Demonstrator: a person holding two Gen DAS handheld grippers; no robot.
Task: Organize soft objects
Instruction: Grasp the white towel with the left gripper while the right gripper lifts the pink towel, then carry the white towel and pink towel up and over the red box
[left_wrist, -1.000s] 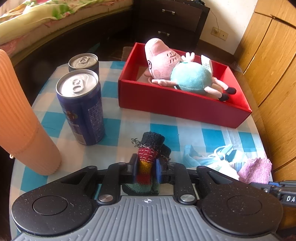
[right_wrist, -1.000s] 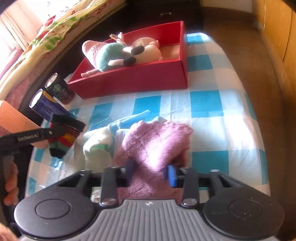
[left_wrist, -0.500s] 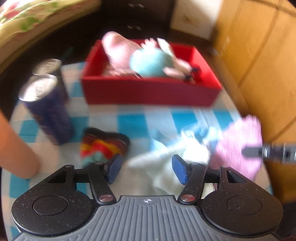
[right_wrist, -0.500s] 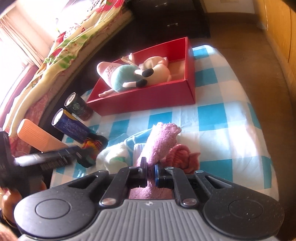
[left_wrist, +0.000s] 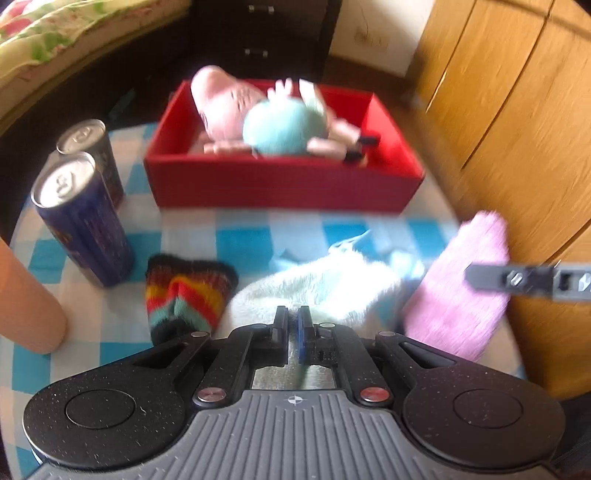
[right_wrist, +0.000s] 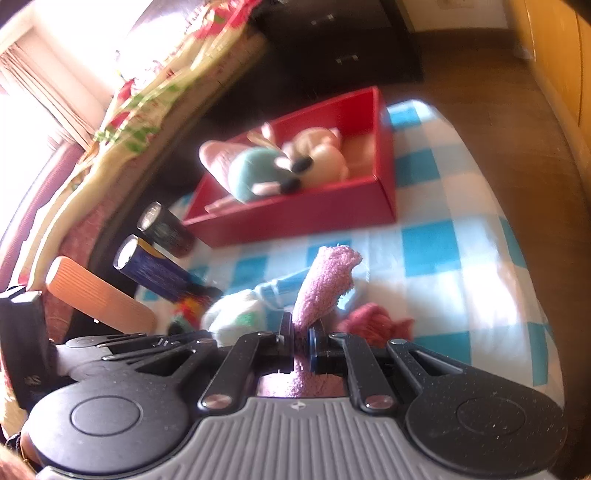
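Pink cloth (right_wrist: 327, 284) pinched between the closed jaws of the right gripper (right_wrist: 301, 341), lifted above the checked tablecloth (right_wrist: 461, 258) near its front edge. Left gripper (left_wrist: 293, 325) closed on the white fluffy cloth (left_wrist: 317, 288), beside the striped sock (left_wrist: 184, 291). Red box (left_wrist: 280, 181) with plush toy (left_wrist: 258, 114) toward the far edge.

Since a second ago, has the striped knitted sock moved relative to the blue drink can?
Yes. The striped knitted sock, then upright in the left gripper, now lies flat on the checked tablecloth just right of the blue drink can, released.

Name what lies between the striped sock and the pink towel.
In the left wrist view, a white fluffy cloth lies between the striped sock and pink towel.
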